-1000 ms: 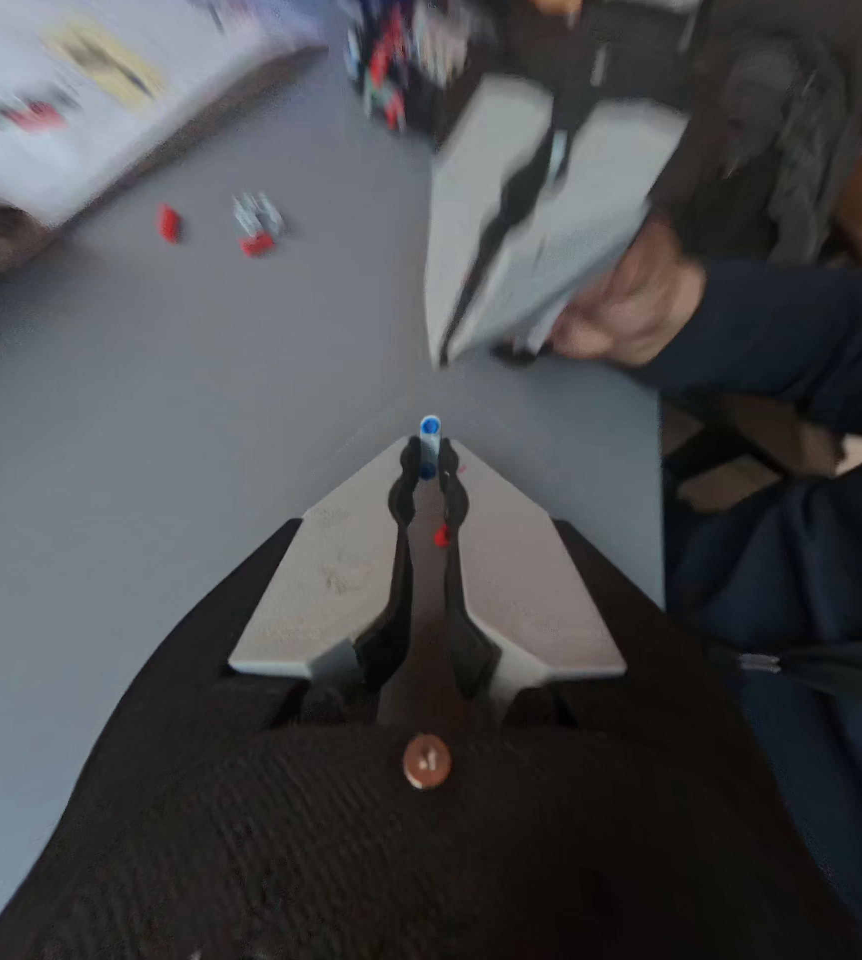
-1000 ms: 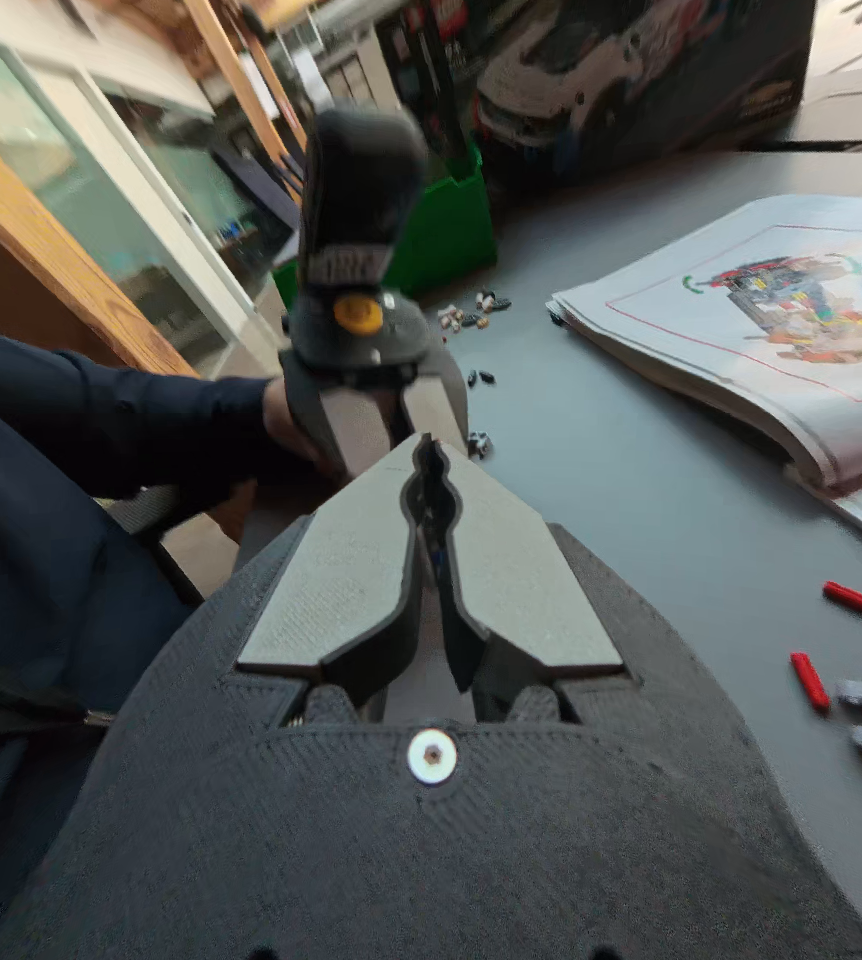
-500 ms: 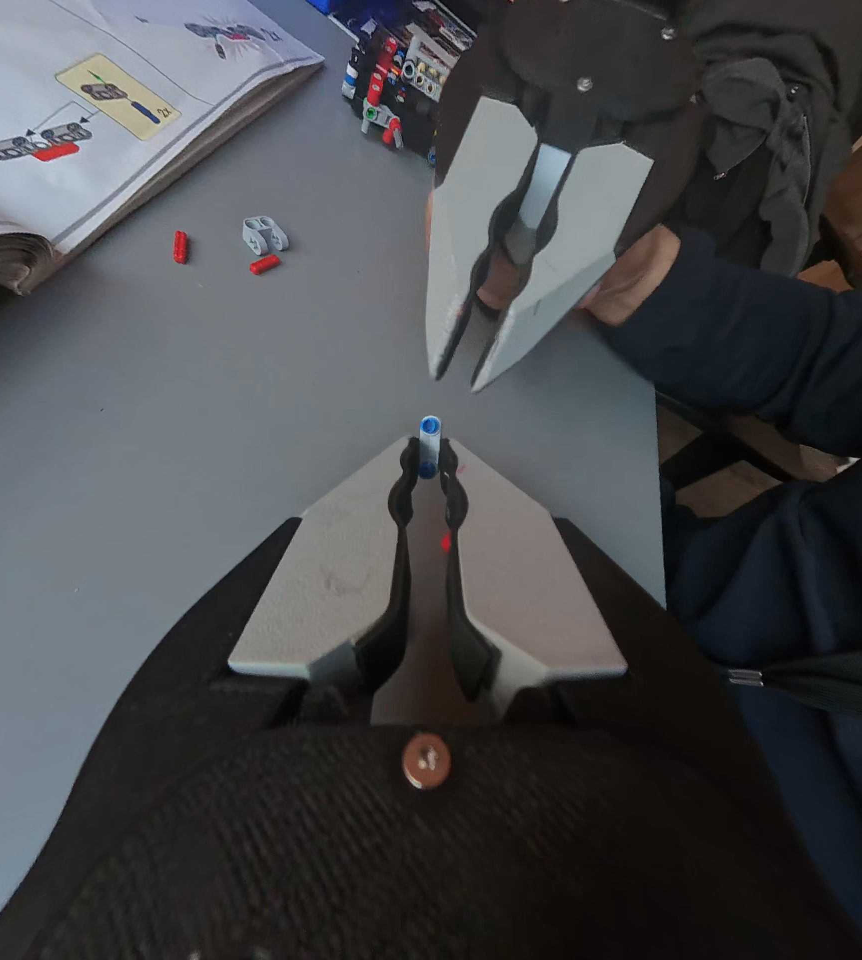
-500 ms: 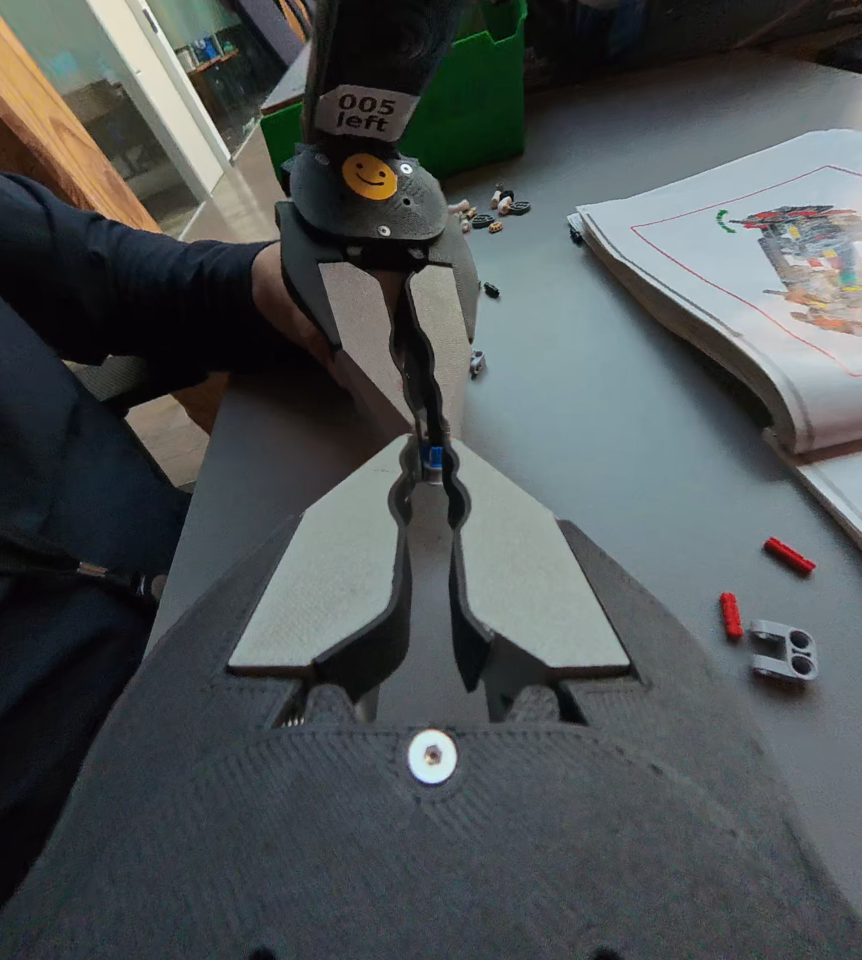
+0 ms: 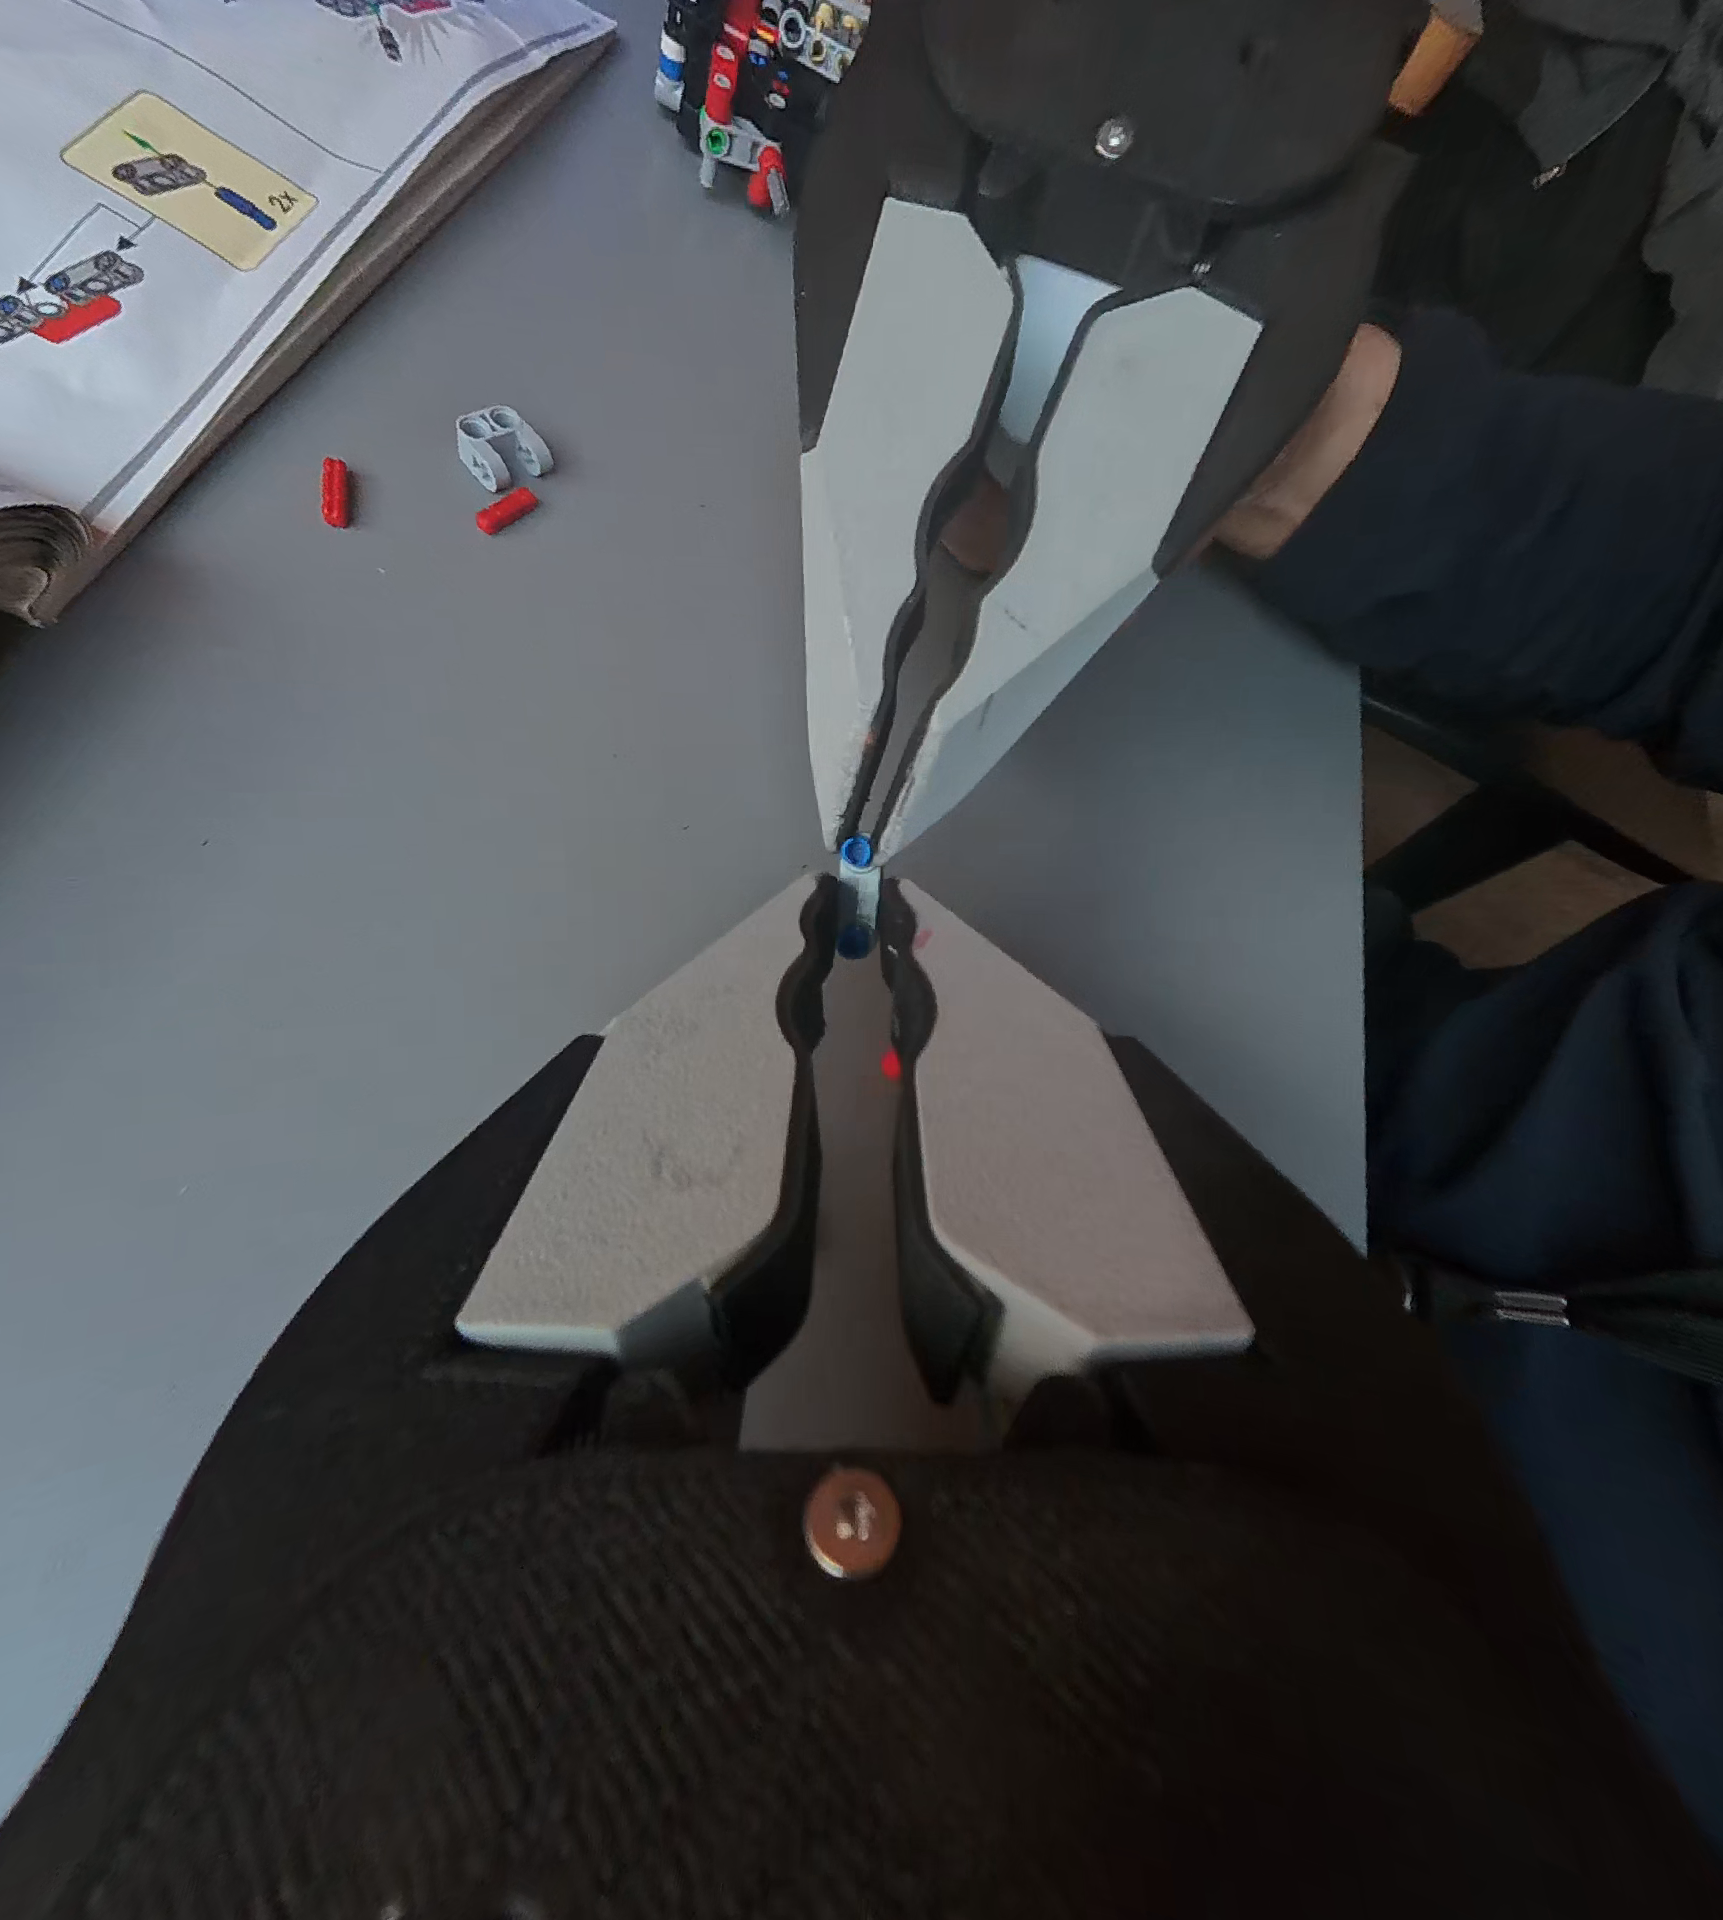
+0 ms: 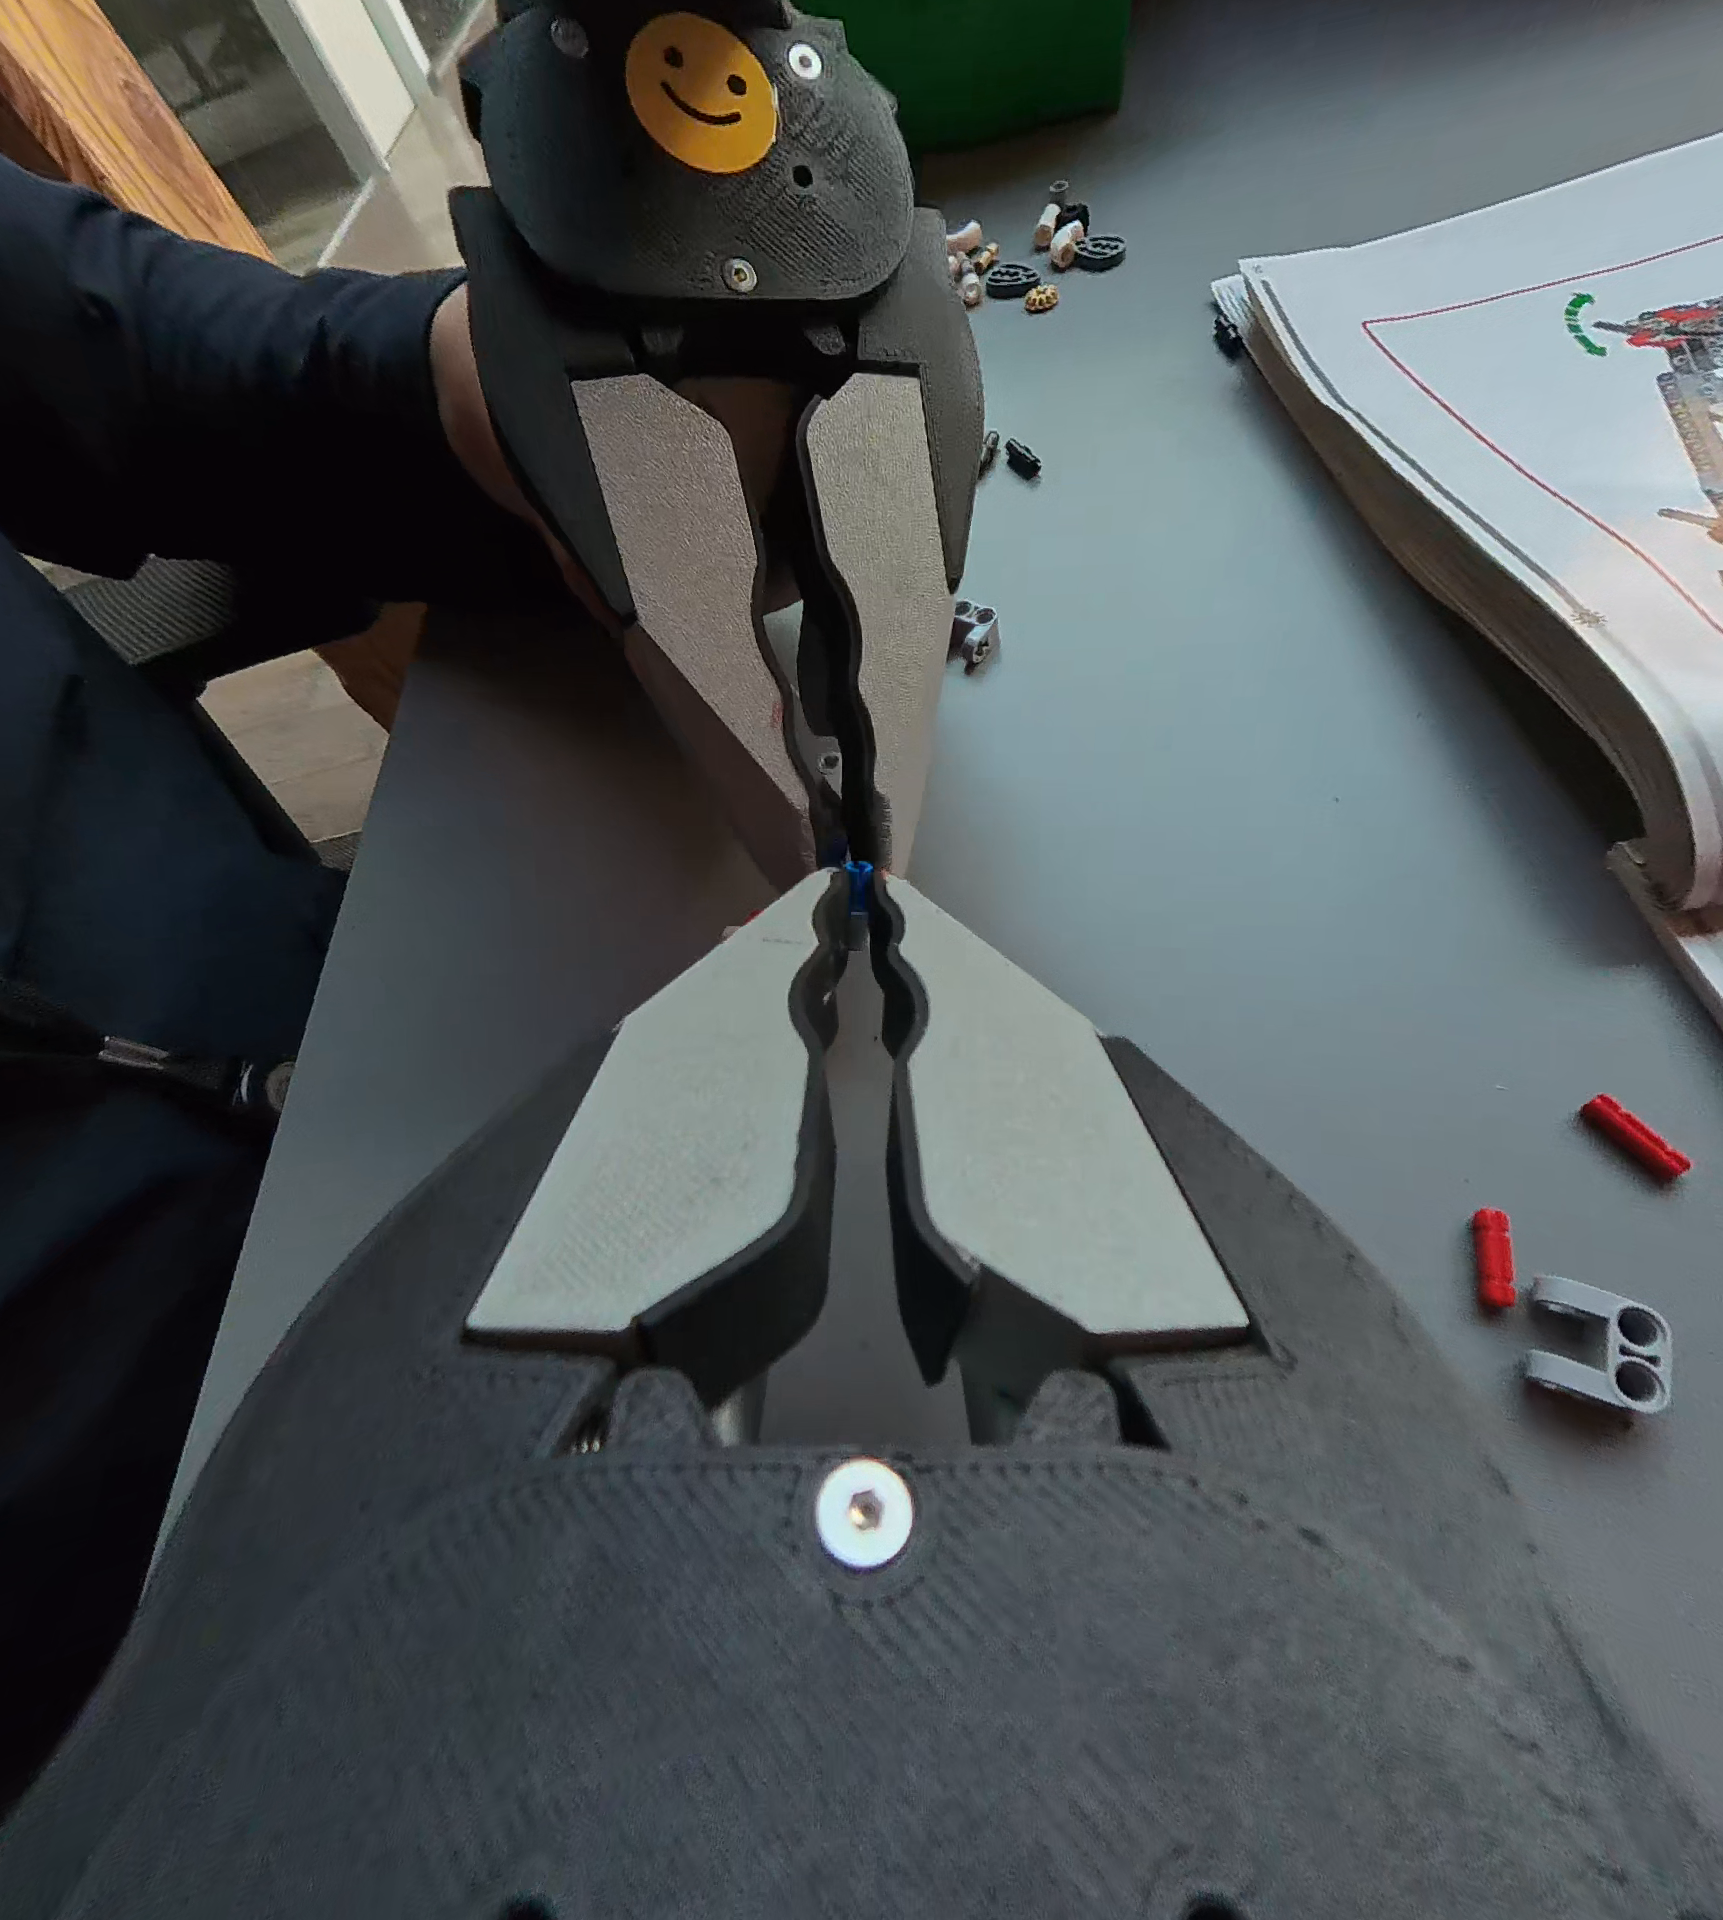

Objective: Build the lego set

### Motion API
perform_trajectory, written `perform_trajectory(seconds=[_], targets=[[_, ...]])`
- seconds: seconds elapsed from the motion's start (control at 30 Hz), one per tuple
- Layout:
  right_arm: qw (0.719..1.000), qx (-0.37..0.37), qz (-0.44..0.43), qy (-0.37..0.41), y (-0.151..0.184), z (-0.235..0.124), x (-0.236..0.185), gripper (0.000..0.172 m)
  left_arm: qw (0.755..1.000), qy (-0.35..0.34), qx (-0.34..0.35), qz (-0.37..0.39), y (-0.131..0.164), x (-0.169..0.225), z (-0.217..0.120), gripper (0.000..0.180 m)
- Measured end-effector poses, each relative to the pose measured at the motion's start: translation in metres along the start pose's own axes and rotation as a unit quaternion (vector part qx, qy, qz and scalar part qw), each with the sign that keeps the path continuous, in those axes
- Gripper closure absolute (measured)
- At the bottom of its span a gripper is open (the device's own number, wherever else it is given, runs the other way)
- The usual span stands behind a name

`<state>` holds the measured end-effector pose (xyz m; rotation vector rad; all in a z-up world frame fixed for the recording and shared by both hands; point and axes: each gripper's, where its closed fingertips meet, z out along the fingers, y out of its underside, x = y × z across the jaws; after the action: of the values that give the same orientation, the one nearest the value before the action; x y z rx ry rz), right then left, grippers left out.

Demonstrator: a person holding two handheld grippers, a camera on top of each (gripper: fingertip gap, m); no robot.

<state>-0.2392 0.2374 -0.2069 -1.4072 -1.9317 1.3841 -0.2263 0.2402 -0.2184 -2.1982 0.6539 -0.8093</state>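
Basically, my left gripper [image 5: 858, 902] was clamped on a small grey connector with blue pin [image 5: 858, 883], sticking out at 12 o'clock of its tips. My right gripper [image 6: 855, 902] was pinched on the pin's blue end [image 6: 855, 881], tip to tip with the left. Only the left view showed the pin's round face; only the right showed the yellow smiley disc [image 6: 701, 97]. Both my forearms [image 5: 1522, 540] came in level over the grey table [image 5: 317, 831].
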Motion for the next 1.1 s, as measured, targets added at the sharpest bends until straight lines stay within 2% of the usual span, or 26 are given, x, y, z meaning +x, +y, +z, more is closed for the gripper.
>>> perform_trajectory(seconds=[0.07, 0.3, 0.47, 0.57, 0.8, 1.1], targets=[[1.000, -0.004, -0.008, -0.001, 0.000, 0.000, -0.001, 0.168, 1.000, -0.001, -0.005, 0.004, -0.001, 0.001, -0.001, 0.175], [1.000, -0.012, -0.004, 0.010, 0.001, 0.004, 0.002, 0.171, 1.000, -0.003, 0.000, -0.004, 0.000, -0.002, 0.000, 0.175], [0.999, 0.017, 0.046, 0.001, -0.007, 0.001, 0.007, 0.171, 0.998, 0.025, 0.051, -0.041, -0.010, -0.003, -0.001, 0.176], [0.998, 0.003, 0.065, 0.019, -0.005, 0.004, 0.017, 0.171, 0.998, 0.006, 0.039, -0.050, -0.008, -0.014, 0.002, 0.176], [0.995, 0.033, 0.094, 0.013, -0.017, 0.008, 0.026, 0.171, 0.992, 0.033, 0.074, -0.093, -0.014, -0.022, -0.007, 0.175], [0.989, 0.067, 0.131, 0.012, -0.026, 0.008, 0.034, 0.172, 0.988, 0.040, 0.100, -0.109, -0.021, -0.029, -0.012, 0.175]])
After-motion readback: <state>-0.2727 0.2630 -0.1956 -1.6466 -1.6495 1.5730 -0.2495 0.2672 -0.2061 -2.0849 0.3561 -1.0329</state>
